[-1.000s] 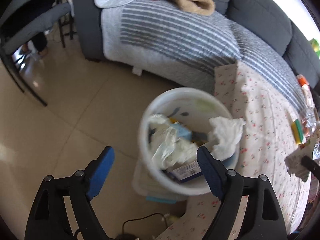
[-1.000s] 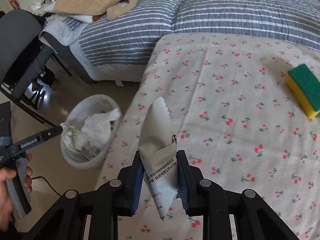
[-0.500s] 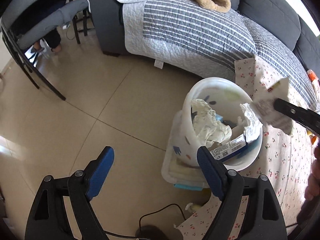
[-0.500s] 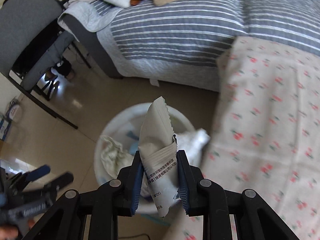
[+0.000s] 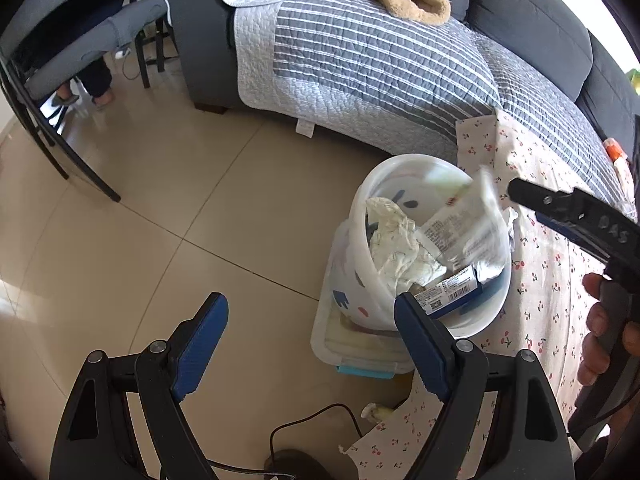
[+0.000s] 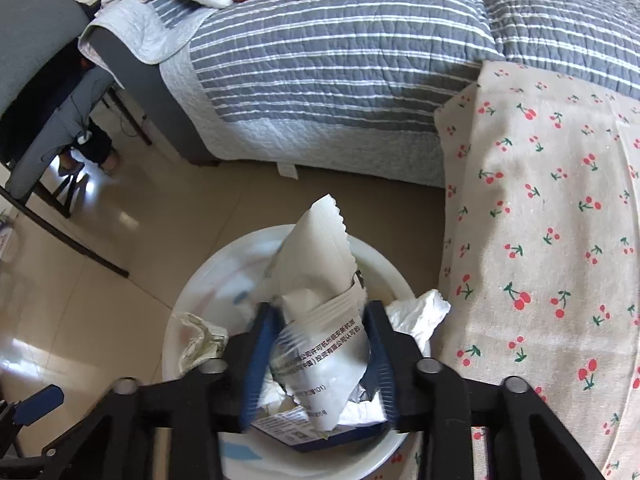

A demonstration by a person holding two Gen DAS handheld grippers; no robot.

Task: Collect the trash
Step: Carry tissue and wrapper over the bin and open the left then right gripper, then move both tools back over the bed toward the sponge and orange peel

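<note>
A torn white wrapper (image 6: 320, 320) hangs over a full white waste bin (image 6: 200, 280) as the right gripper (image 6: 318, 364) lets go.

The right gripper's jaws have just been opening; the wrapper sits between the blue pads, which no longer press on it, directly above the bin. The left gripper (image 5: 308, 344) is held beside the bin over the tiled floor (image 5: 160, 208), its jaws spread wide with nothing between them. Inside the bin lie crumpled tissue (image 5: 396, 248) and a blue carton (image 5: 452, 292). Just right of the bin a cherry-print cloth (image 6: 540, 240) hangs down; behind the bin stands a sofa under a grey striped quilt (image 6: 340, 60).
</note>
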